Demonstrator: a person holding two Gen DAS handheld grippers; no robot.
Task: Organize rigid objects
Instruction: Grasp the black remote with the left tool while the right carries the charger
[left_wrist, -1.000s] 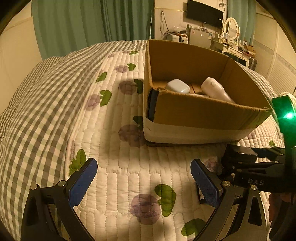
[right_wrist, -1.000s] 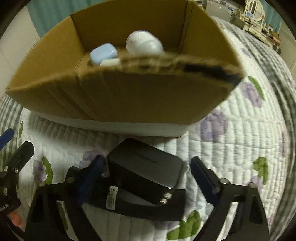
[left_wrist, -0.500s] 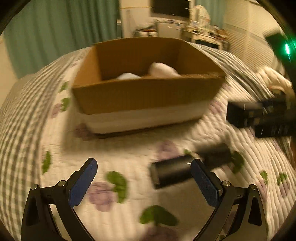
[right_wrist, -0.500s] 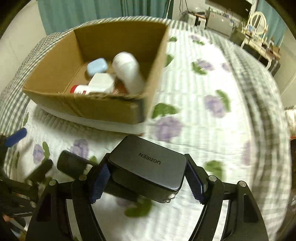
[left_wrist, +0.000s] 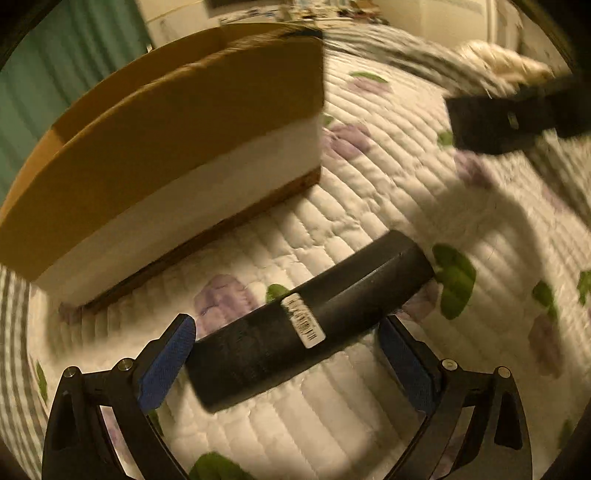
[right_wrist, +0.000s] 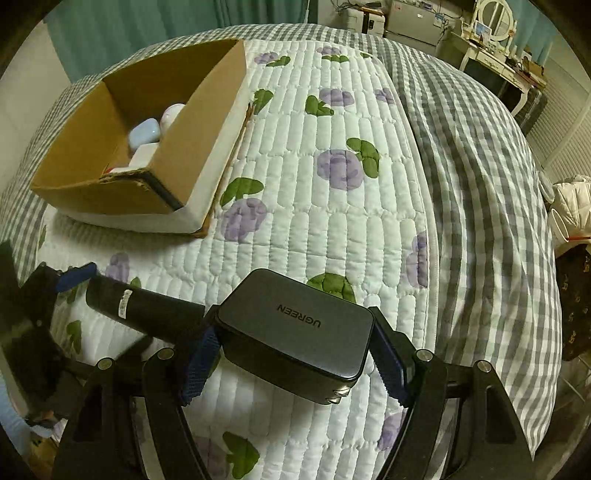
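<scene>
A black cylinder (left_wrist: 306, 317) with a white barcode label lies on the quilt between the fingers of my open left gripper (left_wrist: 288, 354), apart from the pads. It also shows in the right wrist view (right_wrist: 144, 306). My right gripper (right_wrist: 291, 354) is shut on a dark grey UGREEN charger (right_wrist: 295, 328) and holds it above the quilt; the charger shows in the left wrist view (left_wrist: 491, 122). The cardboard box (right_wrist: 184, 147) stands at the left and holds a light blue case (right_wrist: 144, 132) and white items. In the left wrist view the box's wall (left_wrist: 166, 147) is close ahead.
A flowered white quilt (right_wrist: 332, 206) covers the bed, with a grey checked blanket (right_wrist: 480, 184) at its right. A white bundle (right_wrist: 572, 203) sits beyond the bed's right edge. Furniture stands along the far wall.
My left gripper has moved in low, and the black cylinder now lies between its fingers. My right gripper has lifted and pulled back to the right with the charger.
</scene>
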